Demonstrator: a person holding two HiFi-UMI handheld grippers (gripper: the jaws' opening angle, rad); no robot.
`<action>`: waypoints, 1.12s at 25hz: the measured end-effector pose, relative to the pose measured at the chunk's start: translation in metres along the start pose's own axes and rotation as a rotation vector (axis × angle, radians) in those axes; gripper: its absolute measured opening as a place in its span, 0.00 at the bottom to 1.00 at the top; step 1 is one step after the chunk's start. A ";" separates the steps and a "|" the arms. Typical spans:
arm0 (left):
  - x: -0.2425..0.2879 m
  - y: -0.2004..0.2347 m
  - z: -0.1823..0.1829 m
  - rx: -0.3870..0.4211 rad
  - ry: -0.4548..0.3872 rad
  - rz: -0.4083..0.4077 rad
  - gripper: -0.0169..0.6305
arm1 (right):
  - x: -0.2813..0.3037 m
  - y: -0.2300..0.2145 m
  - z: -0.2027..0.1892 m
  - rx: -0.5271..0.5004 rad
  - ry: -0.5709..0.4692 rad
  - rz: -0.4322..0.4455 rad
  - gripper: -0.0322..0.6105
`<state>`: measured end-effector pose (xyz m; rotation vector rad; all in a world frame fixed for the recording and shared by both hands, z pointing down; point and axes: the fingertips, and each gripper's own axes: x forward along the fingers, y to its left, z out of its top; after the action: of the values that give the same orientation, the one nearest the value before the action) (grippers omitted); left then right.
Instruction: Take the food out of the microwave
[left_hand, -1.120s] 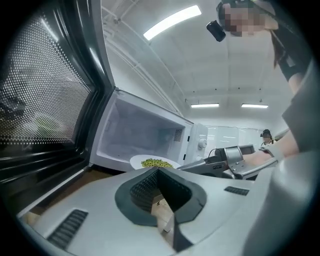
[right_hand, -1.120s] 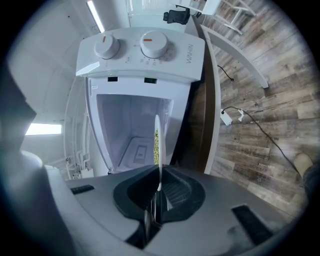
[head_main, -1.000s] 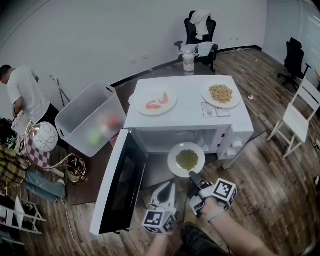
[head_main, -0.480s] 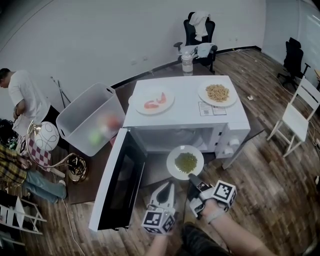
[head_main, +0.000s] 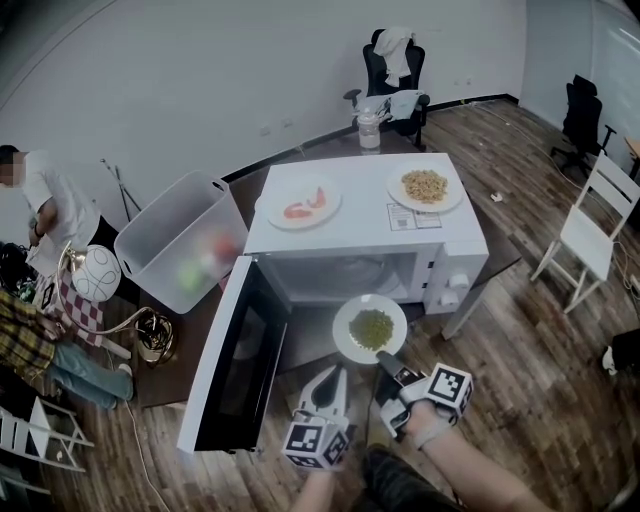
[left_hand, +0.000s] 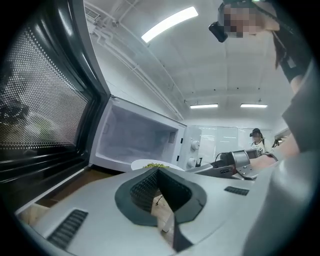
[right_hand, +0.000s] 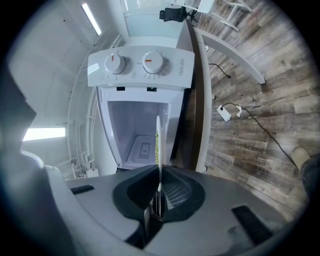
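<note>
Right gripper (head_main: 384, 358) fingers pinched narrow on plate (head_main: 343, 331) rim; left gripper (head_main: 336, 370) fingers together, empty.

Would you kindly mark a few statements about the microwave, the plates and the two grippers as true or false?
1. The microwave door stands open. True.
2. The left gripper holds the plate of green food. False: the right gripper pinches its rim; the left gripper holds nothing.
3. A plate of red food and a plate of yellowish food sit on top of the microwave. True.
4. The plate of green food lies inside the microwave. False: it is held out in front of the open front.
</note>
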<state>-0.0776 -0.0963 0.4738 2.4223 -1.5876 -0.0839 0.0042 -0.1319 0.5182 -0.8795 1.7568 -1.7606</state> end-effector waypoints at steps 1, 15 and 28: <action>-0.002 -0.001 0.000 0.000 -0.001 -0.001 0.03 | -0.002 0.001 -0.001 0.005 0.000 0.002 0.07; -0.035 -0.013 -0.005 0.012 0.024 -0.003 0.03 | -0.039 0.006 -0.023 0.010 0.021 0.002 0.07; -0.068 -0.034 0.008 0.029 0.009 -0.011 0.03 | -0.073 0.030 -0.041 0.010 0.050 0.046 0.07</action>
<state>-0.0761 -0.0232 0.4528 2.4494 -1.5823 -0.0521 0.0192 -0.0516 0.4831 -0.7907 1.7839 -1.7748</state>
